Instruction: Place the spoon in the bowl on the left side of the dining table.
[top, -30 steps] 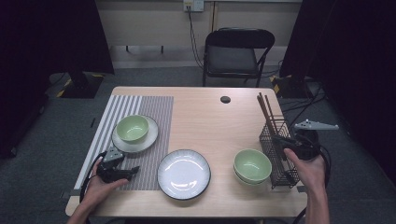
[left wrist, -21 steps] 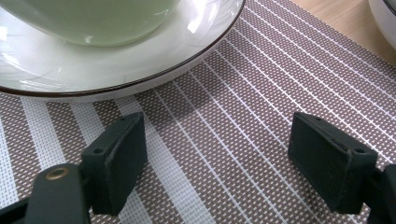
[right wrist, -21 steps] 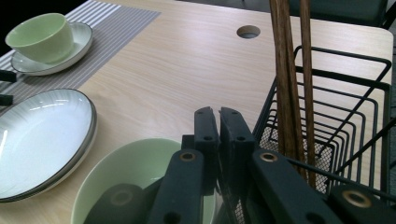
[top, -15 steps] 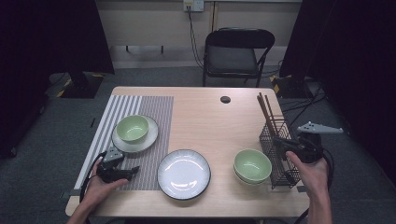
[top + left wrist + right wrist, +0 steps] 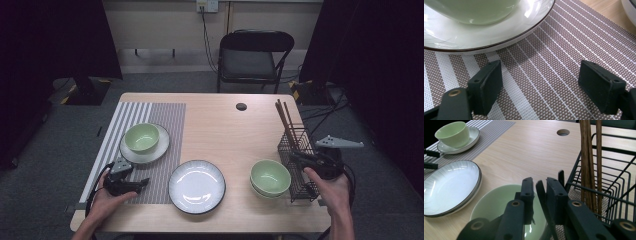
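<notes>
right gripper (image 5: 539, 187): jaws nearly closed, thin gap; something thin and dark stands between them, can't tell what it is or whether it's gripped
pale green ceramic bowl (image 5: 501, 212): straight below and ahead of the right jaws, just left of the basket; in the high view (image 5: 270, 176) it sits by the right hand, stacked on a second bowl
black wire cutlery basket (image 5: 609, 182): right of the right jaws, touching or just beside the bowl; also in the high view (image 5: 299, 165)
brown wooden chopsticks (image 5: 589, 157): upright in the basket, beyond and right of the right jaws
white round plate with dark rim (image 5: 449, 186): left of the right jaws, near the bowl, on bare wood
left gripper (image 5: 541, 85): jaws released, wide apart, low over the mat; in the high view (image 5: 131, 184) held at the table's near left
grey-and-white striped woven placemat (image 5: 544, 62): under and between the left jaws
white saucer with dark rim (image 5: 486, 37): just ahead of the left jaws, on the mat
second pale green bowl (image 5: 474, 10): on that saucer, beyond the left jaws
light wooden table (image 5: 220, 130): round dark hole (image 5: 241, 106) at far side
black folding chair (image 5: 252, 55): behind the table
writing/labels: none readable
</notes>
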`<state>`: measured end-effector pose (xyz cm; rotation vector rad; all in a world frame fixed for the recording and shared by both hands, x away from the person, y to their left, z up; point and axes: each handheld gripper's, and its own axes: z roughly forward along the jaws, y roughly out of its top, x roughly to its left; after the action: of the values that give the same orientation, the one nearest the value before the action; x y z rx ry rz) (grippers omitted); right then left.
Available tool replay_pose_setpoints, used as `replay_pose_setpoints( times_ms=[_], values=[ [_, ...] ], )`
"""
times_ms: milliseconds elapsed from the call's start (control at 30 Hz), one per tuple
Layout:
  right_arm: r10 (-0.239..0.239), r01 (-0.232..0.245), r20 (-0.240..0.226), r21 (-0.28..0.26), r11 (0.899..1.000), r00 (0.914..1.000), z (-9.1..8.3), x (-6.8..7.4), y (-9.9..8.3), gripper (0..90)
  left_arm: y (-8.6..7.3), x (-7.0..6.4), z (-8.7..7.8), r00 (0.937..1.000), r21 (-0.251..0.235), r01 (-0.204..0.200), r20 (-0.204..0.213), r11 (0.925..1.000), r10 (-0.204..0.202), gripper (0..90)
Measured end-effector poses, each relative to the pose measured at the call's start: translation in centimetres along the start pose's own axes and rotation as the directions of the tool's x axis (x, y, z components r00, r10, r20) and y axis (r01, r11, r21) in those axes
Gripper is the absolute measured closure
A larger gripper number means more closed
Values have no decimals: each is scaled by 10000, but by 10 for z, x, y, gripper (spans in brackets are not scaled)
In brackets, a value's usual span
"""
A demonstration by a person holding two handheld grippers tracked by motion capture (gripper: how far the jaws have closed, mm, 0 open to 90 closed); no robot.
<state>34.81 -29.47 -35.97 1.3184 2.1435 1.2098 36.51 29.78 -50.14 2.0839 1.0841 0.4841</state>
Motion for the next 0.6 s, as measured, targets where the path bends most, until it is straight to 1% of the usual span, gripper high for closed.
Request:
replay_pose_setpoints(
  times_ms=[67, 267, 433, 533, 600],
  values=[
    [48, -48, 114, 21, 10000, 9999, -1, 0, -3, 722, 0, 0, 0, 10000, 16, -27, 2, 10000, 27, 190],
    [63, -64, 160, 95, 9999, 9999, 1, 0, -8, 725, 0, 0, 0, 10000, 6, -5, 1, 10000, 5, 190],
    [-16, 7, 332, 244, 9997, 9994, 5, 0, -8, 755, 0, 0, 0, 10000, -2, -7, 3, 10000, 7, 191],
    [54, -65, 434, 253, 9997, 9990, 6, 0, -9, 786, 0, 0, 0, 10000, 1, -9, 4, 10000, 9, 191],
    [30, -41, 467, 240, 9997, 9989, 6, 0, -10, 790, 0, 0, 0, 10000, 2, 1, 1, 10000, -1, 191]
  ],
)
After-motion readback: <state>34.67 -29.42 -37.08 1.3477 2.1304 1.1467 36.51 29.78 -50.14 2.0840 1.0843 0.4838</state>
